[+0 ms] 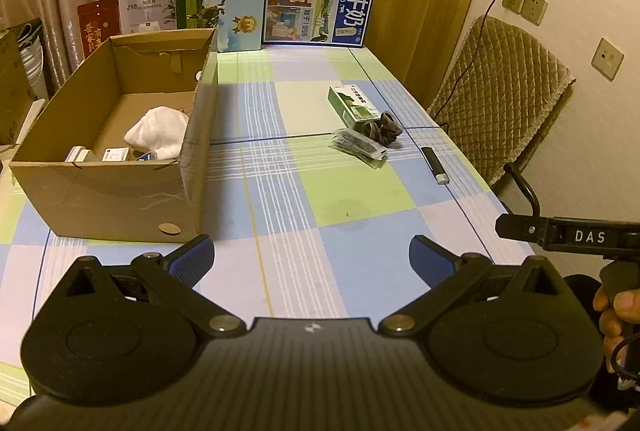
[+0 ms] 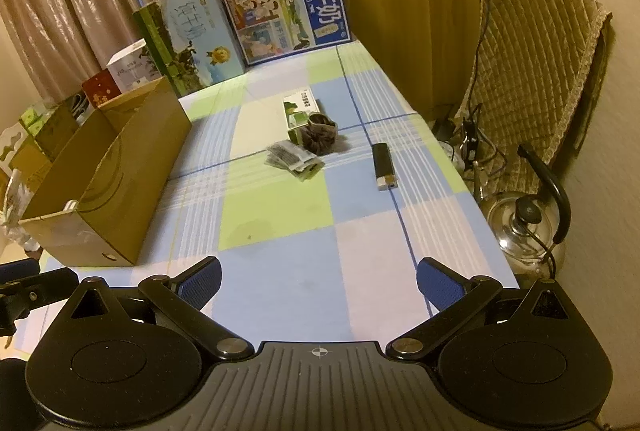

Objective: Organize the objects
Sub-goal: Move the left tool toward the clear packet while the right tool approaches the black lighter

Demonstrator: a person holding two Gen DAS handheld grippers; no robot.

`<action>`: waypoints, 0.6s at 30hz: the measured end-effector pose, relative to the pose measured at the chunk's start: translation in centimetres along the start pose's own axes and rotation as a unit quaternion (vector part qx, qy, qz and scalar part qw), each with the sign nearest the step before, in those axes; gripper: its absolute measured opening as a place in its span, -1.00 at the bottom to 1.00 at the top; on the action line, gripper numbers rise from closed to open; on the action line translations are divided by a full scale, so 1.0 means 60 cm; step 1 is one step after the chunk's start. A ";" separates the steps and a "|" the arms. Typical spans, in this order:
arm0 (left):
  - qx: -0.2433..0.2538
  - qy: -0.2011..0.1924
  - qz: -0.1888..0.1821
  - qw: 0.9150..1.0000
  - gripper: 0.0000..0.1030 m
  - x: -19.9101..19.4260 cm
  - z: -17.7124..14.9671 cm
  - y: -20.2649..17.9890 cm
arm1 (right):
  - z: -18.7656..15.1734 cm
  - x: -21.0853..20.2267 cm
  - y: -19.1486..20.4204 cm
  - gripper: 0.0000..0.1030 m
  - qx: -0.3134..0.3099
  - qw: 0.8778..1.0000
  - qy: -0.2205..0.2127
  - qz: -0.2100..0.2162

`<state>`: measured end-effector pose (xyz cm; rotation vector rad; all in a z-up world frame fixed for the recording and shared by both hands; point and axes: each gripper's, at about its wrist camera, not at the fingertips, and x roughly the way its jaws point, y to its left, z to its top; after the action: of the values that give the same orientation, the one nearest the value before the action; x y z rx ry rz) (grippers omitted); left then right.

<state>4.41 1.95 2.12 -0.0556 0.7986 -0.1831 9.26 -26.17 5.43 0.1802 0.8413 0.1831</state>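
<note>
The left gripper [image 1: 311,260] is held low over the near edge of the table [image 1: 360,227], its blue-padded jaws spread wide with nothing between them. The right gripper [image 2: 319,281] is held the same way, jaws wide apart and empty, above the checked cloth in blue, green and pale lilac.

An open cardboard box [image 1: 116,187] stands on the left part of the table, just ahead of and to the left of the left gripper. Inside it a crumpled white cloth [image 1: 158,131] and a few small packets are seen; what the packets are cannot be told.

Well ahead of both grippers, towards the middle and right of the table, a small cluster of loose items is laid out. A green and white carton [image 2: 300,111] lies flat, with a dark brown scrunched piece [image 2: 320,135] touching its near end. A flat sachet bundle [image 2: 294,159] rests just in front of these. A black lighter [image 2: 384,165] lies apart to the right of the cluster, nearer the table's right edge.

Two large milk cartons [image 1: 320,3] are propped upright at the far end against the curtain. Beyond the right edge a quilted chair cover [image 2: 532,71] and a steel kettle [image 2: 528,227] are seen. A hand [image 1: 616,319] is visible gripping the right tool's handle in the left wrist view
</note>
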 end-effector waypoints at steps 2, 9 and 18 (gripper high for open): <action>0.001 0.002 -0.001 1.000 0.98 0.002 0.001 -0.001 | -0.001 0.002 -0.002 0.96 0.000 1.000 0.001 -0.001; 0.001 0.005 -0.001 1.000 0.98 0.007 0.002 -0.002 | -0.002 0.011 -0.008 0.96 0.004 1.000 0.007 -0.004; 0.001 0.012 -0.003 1.000 0.98 0.017 -0.001 -0.003 | -0.005 0.020 -0.011 0.96 0.008 1.000 0.013 -0.004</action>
<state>5.02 1.58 1.36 -0.0547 0.8216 -0.1905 9.85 -26.54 4.23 0.1891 0.8686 0.1711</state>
